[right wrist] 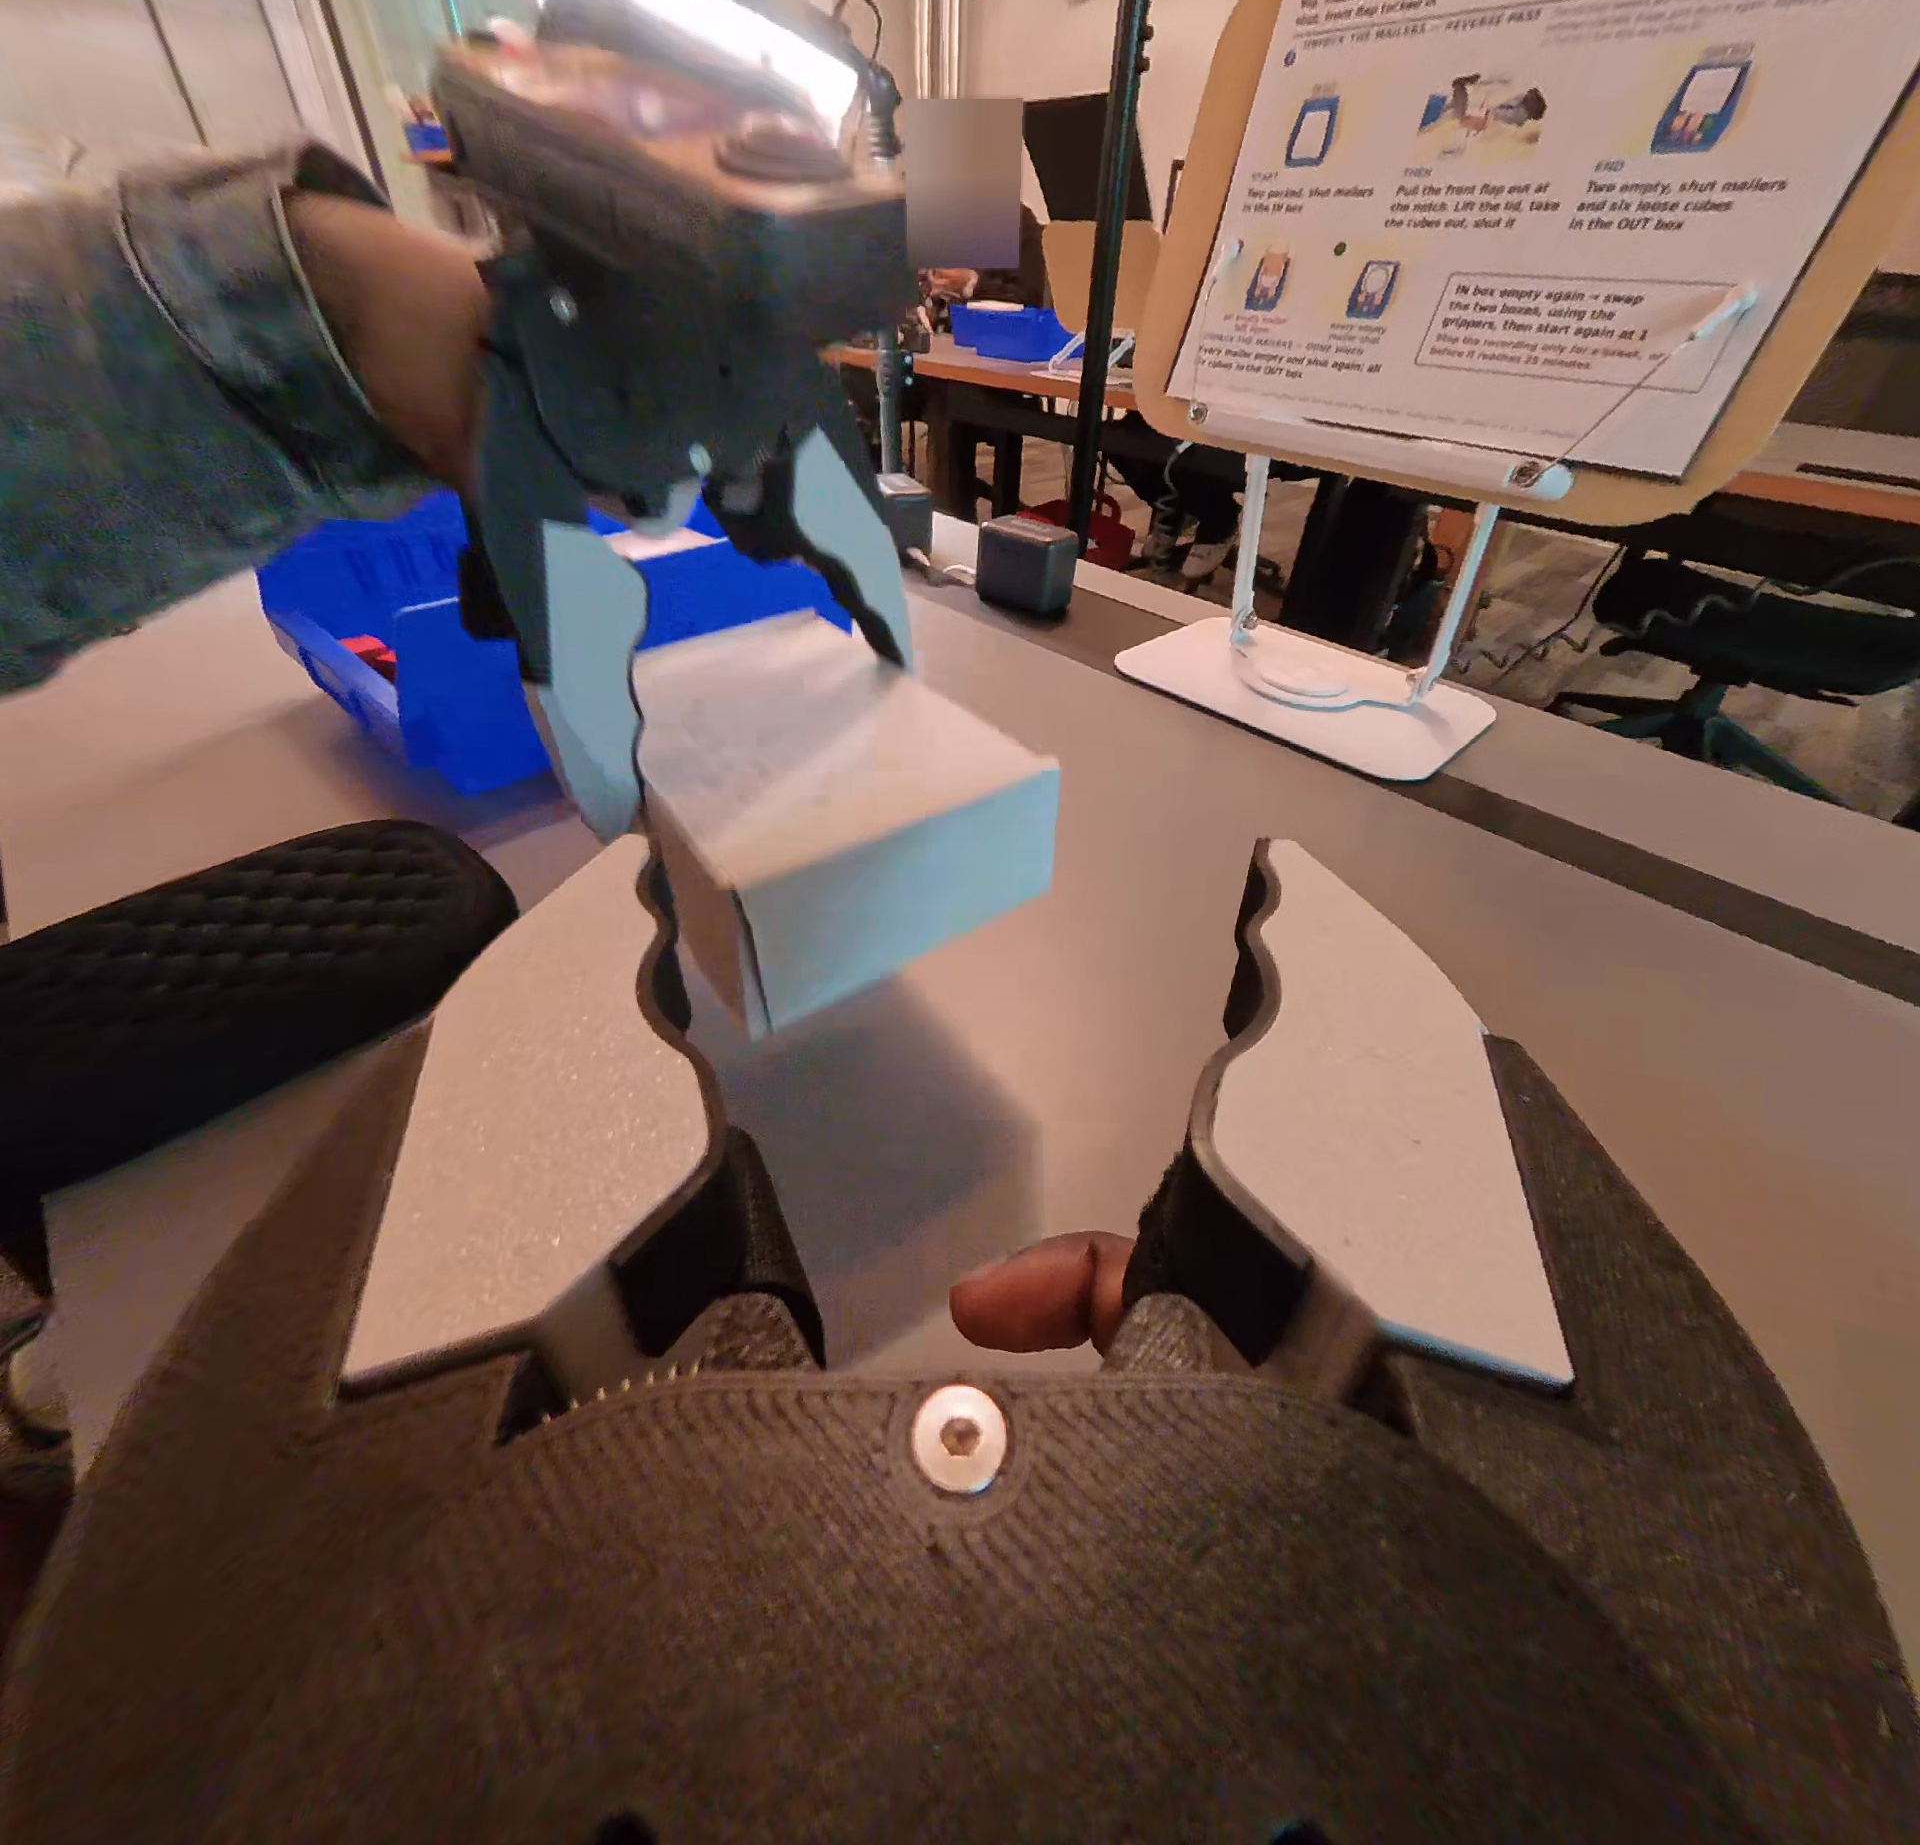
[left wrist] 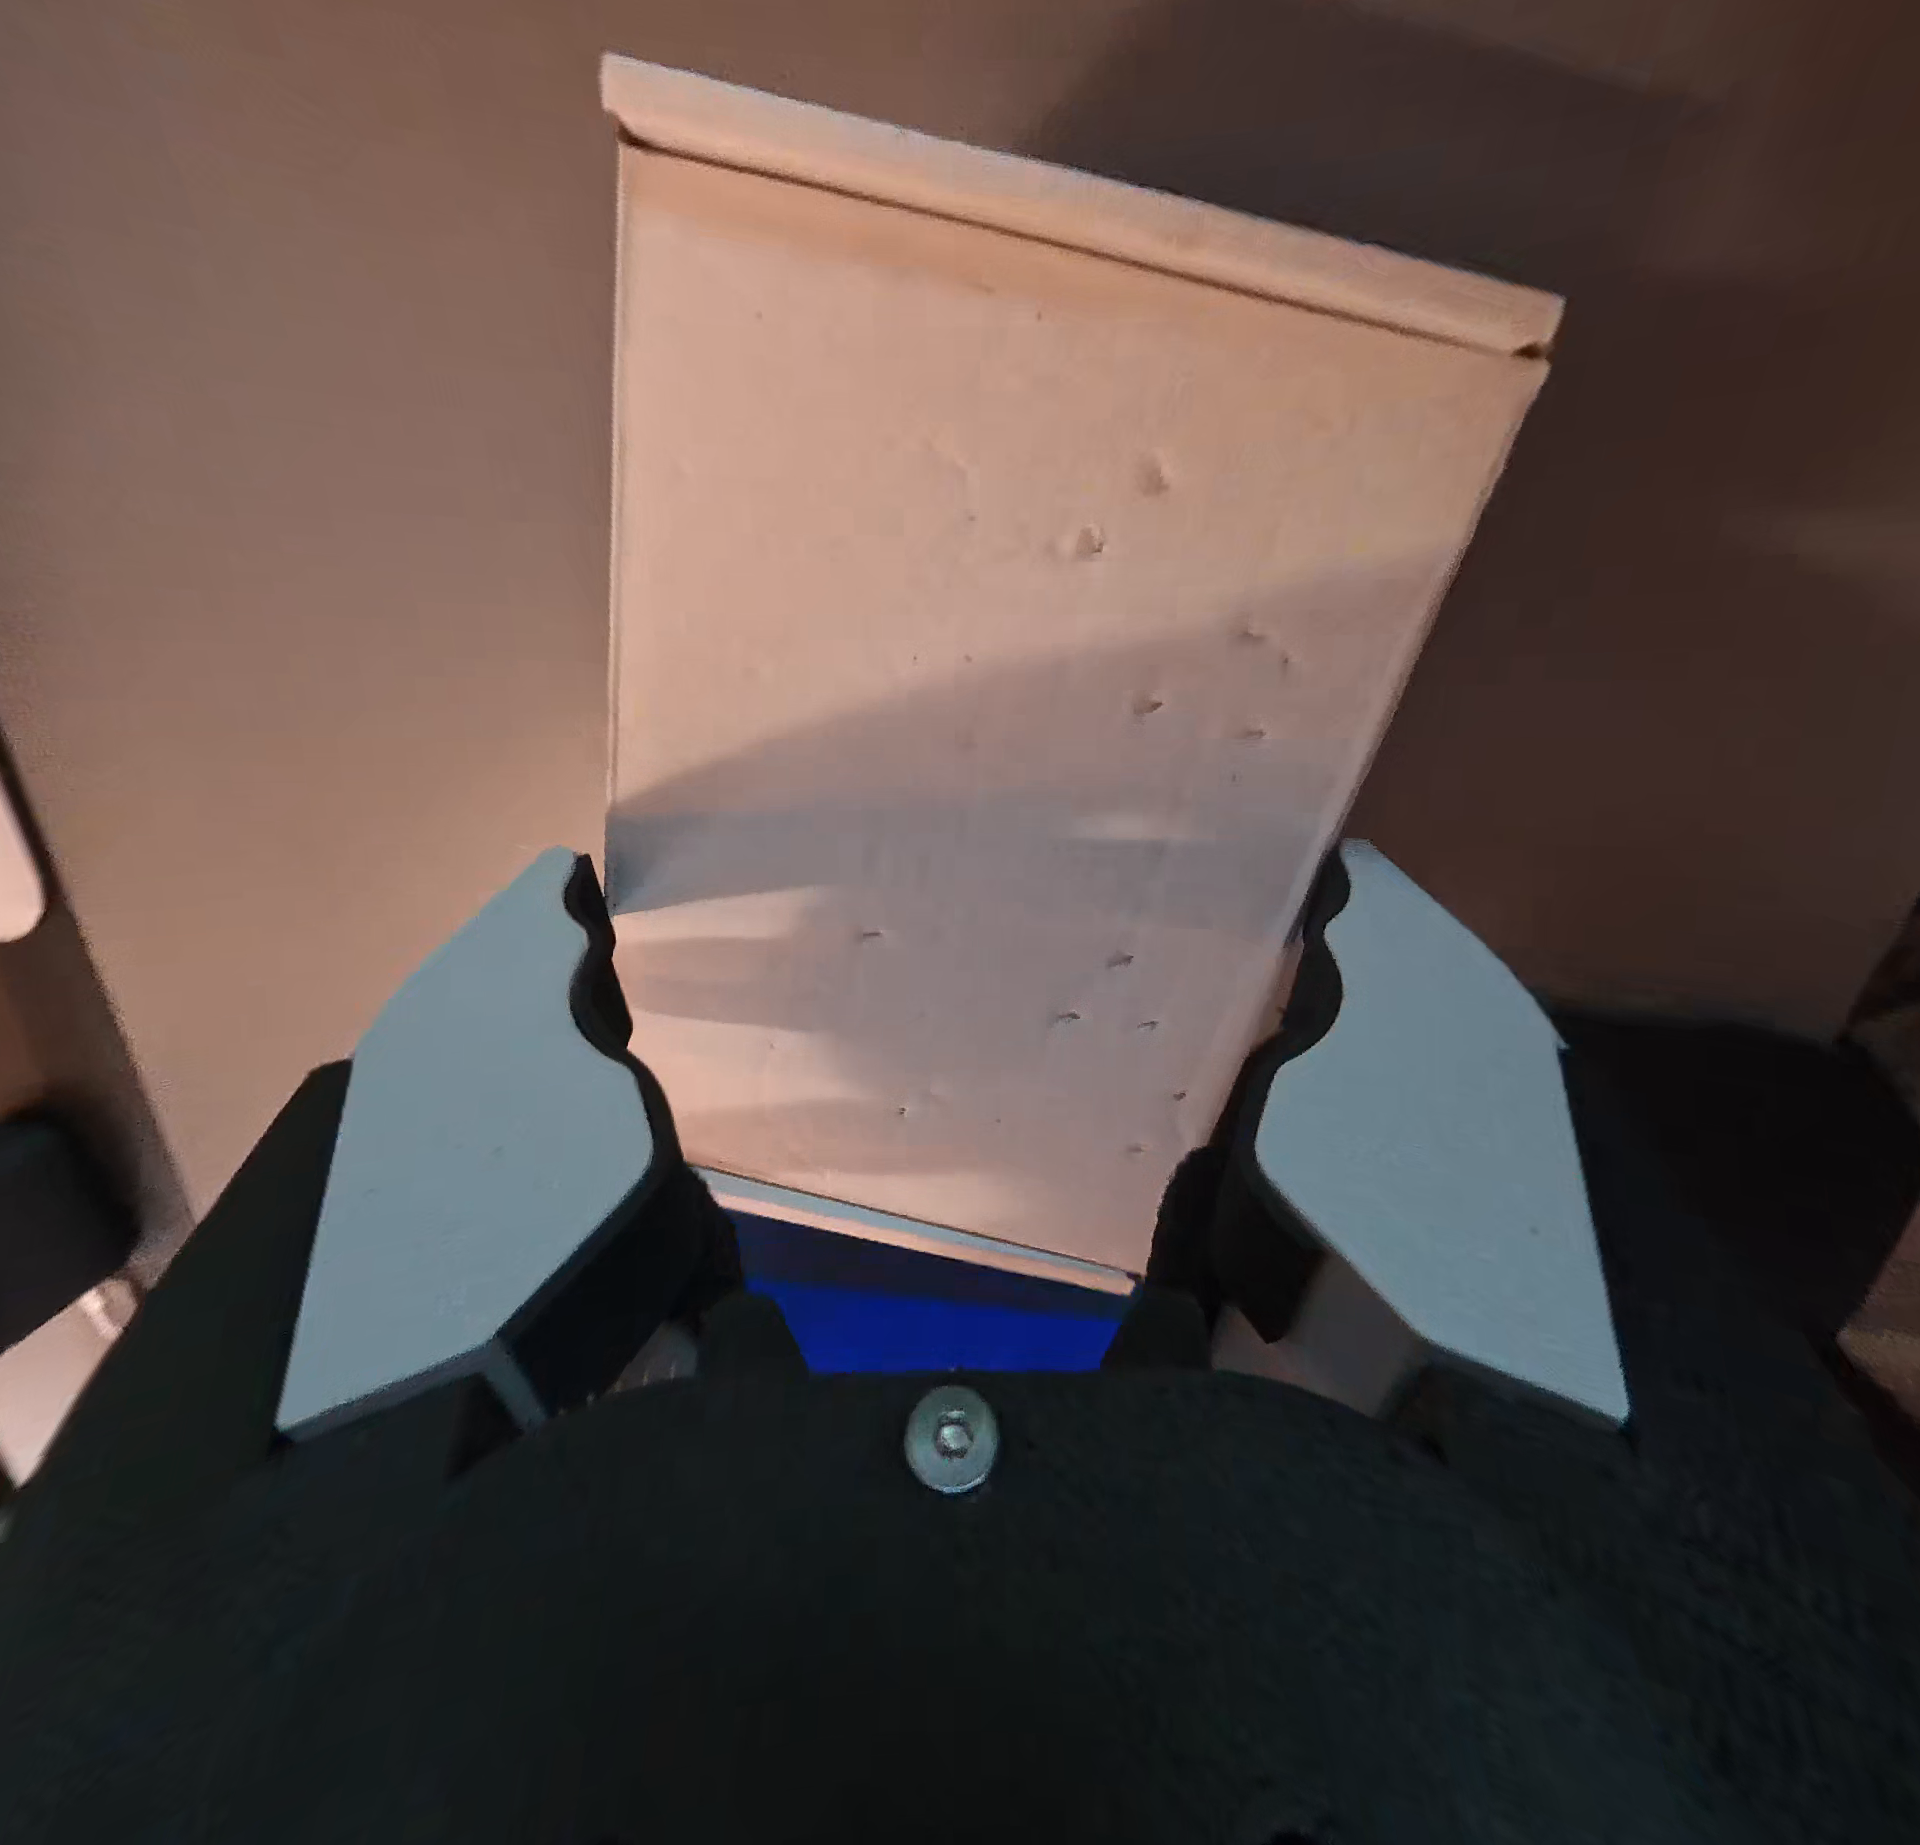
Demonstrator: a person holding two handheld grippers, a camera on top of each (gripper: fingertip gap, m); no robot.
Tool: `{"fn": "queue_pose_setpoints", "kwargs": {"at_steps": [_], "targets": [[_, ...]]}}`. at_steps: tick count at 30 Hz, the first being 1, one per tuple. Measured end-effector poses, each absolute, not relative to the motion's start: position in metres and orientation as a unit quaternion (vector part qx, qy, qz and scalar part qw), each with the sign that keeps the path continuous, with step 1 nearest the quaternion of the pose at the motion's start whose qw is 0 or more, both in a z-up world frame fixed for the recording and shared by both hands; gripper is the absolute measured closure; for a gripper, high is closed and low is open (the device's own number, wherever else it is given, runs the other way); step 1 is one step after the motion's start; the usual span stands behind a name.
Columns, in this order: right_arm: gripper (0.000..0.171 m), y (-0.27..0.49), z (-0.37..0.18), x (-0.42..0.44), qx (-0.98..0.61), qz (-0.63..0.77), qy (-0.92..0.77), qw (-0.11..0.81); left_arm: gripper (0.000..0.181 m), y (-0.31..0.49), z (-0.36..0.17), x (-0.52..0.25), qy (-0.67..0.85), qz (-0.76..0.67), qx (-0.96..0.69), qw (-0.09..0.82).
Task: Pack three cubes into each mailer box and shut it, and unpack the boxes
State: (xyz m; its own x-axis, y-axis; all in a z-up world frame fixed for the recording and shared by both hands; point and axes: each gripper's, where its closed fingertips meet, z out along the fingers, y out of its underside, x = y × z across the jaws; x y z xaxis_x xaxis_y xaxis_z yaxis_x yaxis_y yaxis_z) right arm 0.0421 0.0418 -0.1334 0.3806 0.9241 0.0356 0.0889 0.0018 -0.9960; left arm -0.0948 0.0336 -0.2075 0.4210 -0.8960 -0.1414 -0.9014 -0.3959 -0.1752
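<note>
My left gripper (left wrist: 951, 891) is shut on a closed white mailer box (left wrist: 997, 652), one finger on each long side. The box's lid is dotted with small dents. In the right wrist view the same left gripper (right wrist: 748, 746) holds the mailer box (right wrist: 831, 808) lifted off the grey table (right wrist: 1351, 964), tilted, just in front of my right gripper. My right gripper (right wrist: 951, 891) is open and empty, its left fingertip close to the box's near corner. A red cube (right wrist: 364, 652) lies in a blue bin (right wrist: 447, 683) behind the box.
A white stand (right wrist: 1309, 694) holds an instruction board (right wrist: 1507, 216) at the far right of the table. A small dark device (right wrist: 1023, 564) sits at the table's back edge. A black padded rest (right wrist: 208, 964) lies at the left. A sleeve and wrist (right wrist: 208, 372) hold the left gripper.
</note>
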Motion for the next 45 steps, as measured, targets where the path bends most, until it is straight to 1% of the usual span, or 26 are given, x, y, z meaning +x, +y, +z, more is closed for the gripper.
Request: {"fn": "queue_pose_setpoints", "kwargs": {"at_steps": [5,12,16,19,20,21,23,26,28,31,35,36,37,39,41,43,45], "targets": [[0.069,0.042,-0.135,0.047,-0.605,0.371,-0.419,0.567,0.057,0.039,-0.232,-0.064,0.518,0.005,-0.848,0.112],[0.068,0.043,-0.143,0.047,-0.613,0.372,-0.422,0.555,0.057,0.036,-0.257,-0.046,0.508,-0.001,-0.856,0.101],[0.068,0.043,-0.149,0.046,-0.618,0.372,-0.427,0.545,0.056,0.035,-0.264,-0.042,0.504,-0.007,-0.856,0.114],[0.068,0.043,-0.153,0.044,-0.623,0.369,-0.433,0.537,0.056,0.036,-0.263,-0.035,0.507,-0.015,-0.850,0.145],[0.067,0.043,-0.155,0.043,-0.624,0.368,-0.435,0.535,0.057,0.038,-0.262,-0.033,0.505,-0.017,-0.848,0.161],[0.067,0.043,-0.156,0.043,-0.625,0.366,-0.437,0.533,0.053,0.041,-0.261,-0.033,0.501,-0.014,-0.847,0.178],[0.065,0.043,-0.159,0.041,-0.628,0.366,-0.440,0.527,0.039,0.047,-0.256,-0.037,0.491,0.001,-0.844,0.216],[0.060,0.042,-0.164,0.038,-0.631,0.369,-0.443,0.519,0.036,0.048,-0.240,-0.041,0.471,-0.006,-0.837,0.278],[0.050,0.042,-0.165,0.037,-0.622,0.369,-0.447,0.526,0.036,0.045,-0.225,-0.043,0.446,-0.024,-0.832,0.329],[0.044,0.040,-0.167,0.042,-0.612,0.354,-0.467,0.531,0.036,0.035,-0.191,-0.046,0.394,-0.075,-0.806,0.436],[0.041,0.039,-0.184,0.055,-0.635,0.321,-0.510,0.483,0.036,0.010,-0.137,-0.056,0.292,-0.189,-0.715,0.606],[0.042,0.039,-0.189,0.058,-0.644,0.315,-0.517,0.469,0.037,0.005,-0.131,-0.065,0.269,-0.198,-0.699,0.633],[0.043,0.039,-0.194,0.059,-0.653,0.313,-0.521,0.451,0.039,0.001,-0.134,-0.073,0.259,-0.197,-0.697,0.639],[0.044,0.035,-0.204,0.059,-0.664,0.313,-0.532,0.421,0.054,-0.007,-0.159,-0.084,0.273,-0.185,-0.733,0.595],[0.047,0.032,-0.215,0.057,-0.669,0.303,-0.544,0.405,0.079,-0.017,-0.181,-0.087,0.292,-0.182,-0.763,0.547],[0.053,0.029,-0.224,0.055,-0.674,0.296,-0.552,0.393,0.094,-0.025,-0.199,-0.084,0.304,-0.189,-0.790,0.497],[0.065,0.026,-0.233,0.053,-0.680,0.290,-0.559,0.376,0.098,-0.027,-0.222,-0.088,0.311,-0.160,-0.827,0.440]]}}
